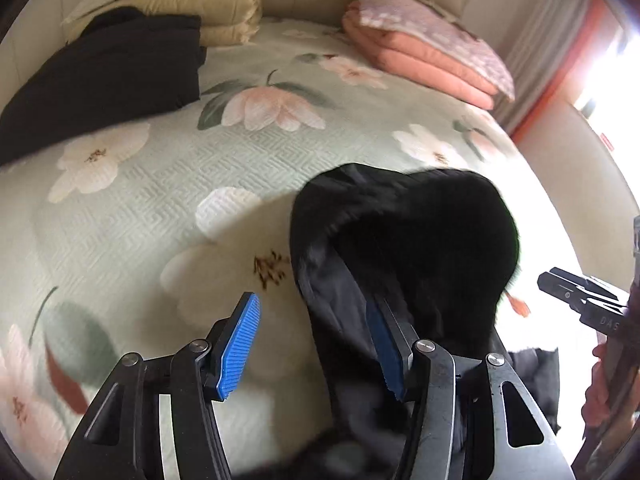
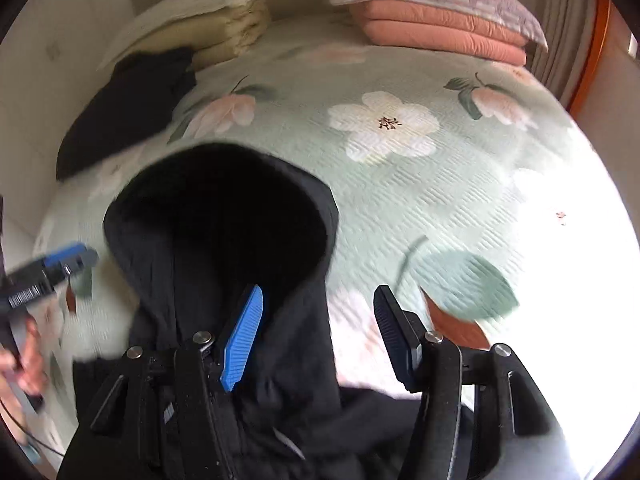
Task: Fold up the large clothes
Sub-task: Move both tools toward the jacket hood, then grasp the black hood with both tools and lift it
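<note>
A: Hoodie [image 1: 404, 248], black, zip front, hood end lying on the bed [image 1: 240, 152] near its close edge, hood opening facing up. Body of it runs out under both cameras, can't see how it's laid.

B: Grippers?

A: Left hand-held gripper [image 1: 316, 344] jaws apart; hood edge drapes over its right finger, nothing pinched. Right hand-held gripper [image 2: 320, 336] also apart, left finger over the fabric by the zip, right finger over bare bedspread. No grip on either.

B: Step?

A: Looks like early layout, garment on the bed, fold not started as far as I can tell. Frames blurred, so both hands likely in transit.

B: Next move needs?

A: Probably each gripper closing on a hood or shoulder edge, then pulling flat and square before any fold. Thick fleece lining, so bite a single layer or it bunches.

B: Other stuff?

A: Folded black garment [image 1: 104, 76] far left, cream quilts [image 1: 192, 4] and pink quilts [image 1: 424, 48] at the headboard, well apart from the hoodie.
</note>
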Available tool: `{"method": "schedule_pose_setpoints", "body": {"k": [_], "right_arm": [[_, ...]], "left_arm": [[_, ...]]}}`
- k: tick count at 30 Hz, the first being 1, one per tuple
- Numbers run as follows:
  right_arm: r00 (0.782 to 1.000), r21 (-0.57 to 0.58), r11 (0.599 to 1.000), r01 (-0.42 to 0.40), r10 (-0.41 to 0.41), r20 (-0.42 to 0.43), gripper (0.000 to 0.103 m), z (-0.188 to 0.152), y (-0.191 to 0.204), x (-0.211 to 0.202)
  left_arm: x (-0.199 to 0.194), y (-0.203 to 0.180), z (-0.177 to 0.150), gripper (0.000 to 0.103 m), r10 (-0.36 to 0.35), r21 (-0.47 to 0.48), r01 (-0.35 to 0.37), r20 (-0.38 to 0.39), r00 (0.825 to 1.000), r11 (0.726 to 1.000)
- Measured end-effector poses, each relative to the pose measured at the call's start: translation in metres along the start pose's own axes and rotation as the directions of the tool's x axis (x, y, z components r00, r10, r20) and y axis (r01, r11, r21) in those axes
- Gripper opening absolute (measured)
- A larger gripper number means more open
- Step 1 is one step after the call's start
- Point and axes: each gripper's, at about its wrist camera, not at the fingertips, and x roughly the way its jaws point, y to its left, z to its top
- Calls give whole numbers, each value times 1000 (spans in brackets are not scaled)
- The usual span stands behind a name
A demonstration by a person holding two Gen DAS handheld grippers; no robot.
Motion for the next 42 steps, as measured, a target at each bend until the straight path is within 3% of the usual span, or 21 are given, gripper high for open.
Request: {"method": "schedule_pose_setpoints", "body": {"k": [4,5,6,7,8,10,12,14,17,18,20,21,25,29,30,32,36,39,42], "right_arm": [[998,53,998,-29,32,-60,61,19,3,52],[997,47,999,-19,23,-80,59,17,2,62],[996,38,999,-7,10,-91,41,12,4,69],[995,24,1000,-2,4,-97,28,8,0,72],[997,5,1000,-9,9,-81,15,7,-2,71],[1000,-33,999,18,-18,0,15,2,-8,51],[1000,-48,998,29,-28,14,15,-6,-14,41],[999,-45,999,21,-23,-24,15,-16,-18,49],[985,-86,995,46,-59,-162,15,-36,-17,97],[978,-73,997,31,-45,-202,14,-47,-22,112],[986,-44,999,1,-8,-169,10,-49,-29,109],[985,-33,999,-9,3,-170,14,-47,-30,105],[981,-47,999,-6,-3,-192,33,-48,-37,82],[986,-71,997,-13,1,-167,34,-50,-39,40],[989,-82,996,-15,3,-150,39,-48,-36,30],[994,-107,994,-23,11,-107,48,-39,-27,11],[996,-149,985,-85,80,-36,50,-7,16,-3],[993,-192,975,-111,103,-52,52,16,55,19],[990,-225,967,-117,96,-102,52,28,84,60]], "left_arm": [[36,14,10,54,4,-39,-5,-41,999,999],[44,16,11,46,5,-40,-7,-51,999,999],[49,20,12,16,-12,-44,9,-63,998,999],[50,23,11,9,-48,-53,44,-71,996,998],[45,28,11,9,-88,-67,85,-47,995,994],[26,37,9,9,-195,-91,195,10,981,977],[10,43,4,10,-277,-100,281,50,960,955],[10,49,-5,13,-286,-96,289,42,957,953],[61,73,-25,17,-221,-153,206,-85,972,966],[85,89,-36,23,-251,-226,216,-141,958,950],[88,109,-44,25,-380,-325,335,-84,921,884],[84,111,-43,29,-395,-332,346,-92,914,878],[54,94,-43,44,-259,-166,236,-137,956,958],[16,90,-42,43,-151,-54,144,-164,975,988],[6,90,-40,43,-116,-30,113,-151,982,993],[-15,82,-32,43,-70,-2,70,-91,993,998],[-30,33,1,44,-144,94,145,-18,989,985],[-6,-9,20,45,-193,152,197,-46,980,968],[27,-36,18,45,-141,221,159,-96,985,962]]}}
